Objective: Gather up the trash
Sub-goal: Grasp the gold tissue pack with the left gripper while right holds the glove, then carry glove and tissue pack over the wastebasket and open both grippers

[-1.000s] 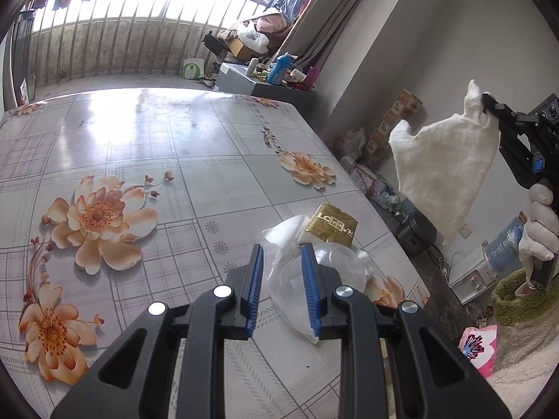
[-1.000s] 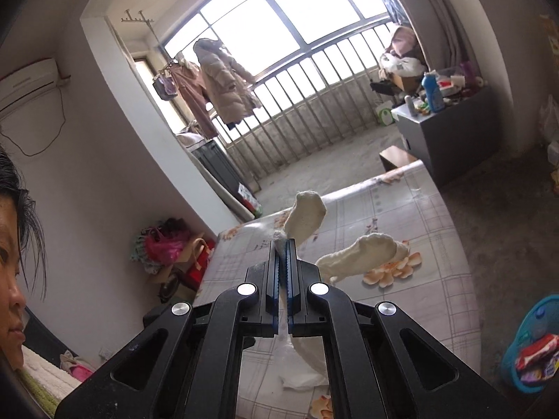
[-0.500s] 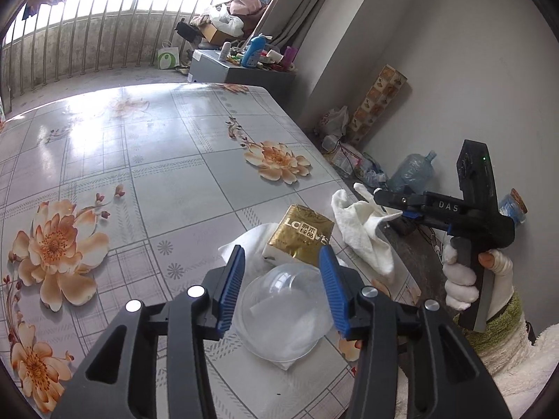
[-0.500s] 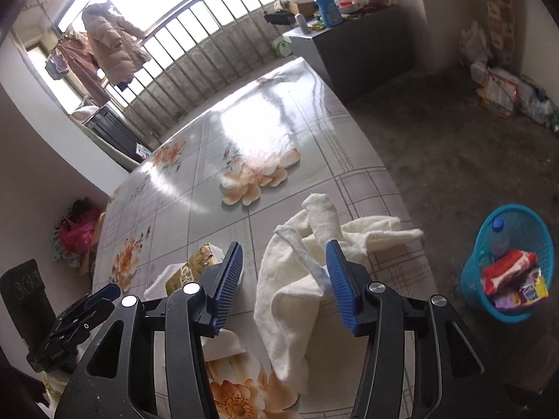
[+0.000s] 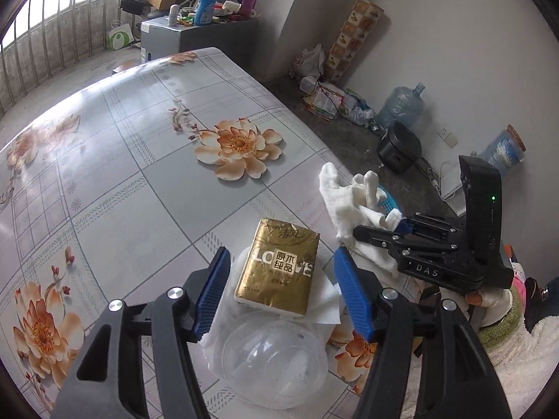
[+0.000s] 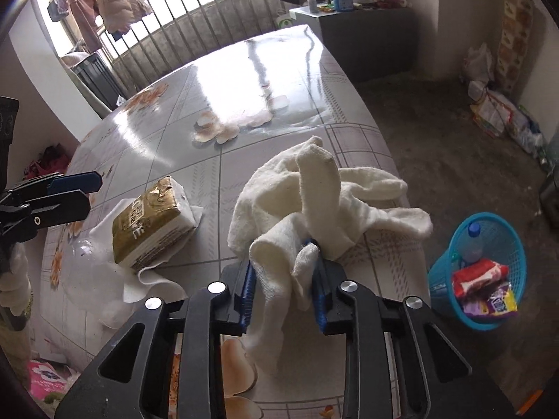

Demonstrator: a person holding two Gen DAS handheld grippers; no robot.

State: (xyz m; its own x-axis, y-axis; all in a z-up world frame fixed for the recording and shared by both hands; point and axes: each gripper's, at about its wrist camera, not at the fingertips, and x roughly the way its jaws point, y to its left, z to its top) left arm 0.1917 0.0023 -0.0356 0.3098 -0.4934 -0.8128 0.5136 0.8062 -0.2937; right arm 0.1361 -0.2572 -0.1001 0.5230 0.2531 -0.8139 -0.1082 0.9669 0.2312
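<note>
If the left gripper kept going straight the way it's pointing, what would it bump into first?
Most likely the gold tissue pack, which lies right between and ahead of the left gripper's open fingers. The clear plastic dome sits nearer but lower, so depth is uncertain.

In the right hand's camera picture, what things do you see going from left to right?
Left gripper → gold tissue pack → white cloth → blue basket.

A floral-patterned worktop (image 5: pixel 115 188) spread ahead of the jaws. Beyond its far end stood a grey cabinet (image 5: pixel 195 35) bearing a blue detergent bottle (image 5: pixel 204 5). Right of the jaws, a water jug (image 5: pixel 401 104) stood against the wall.
</note>
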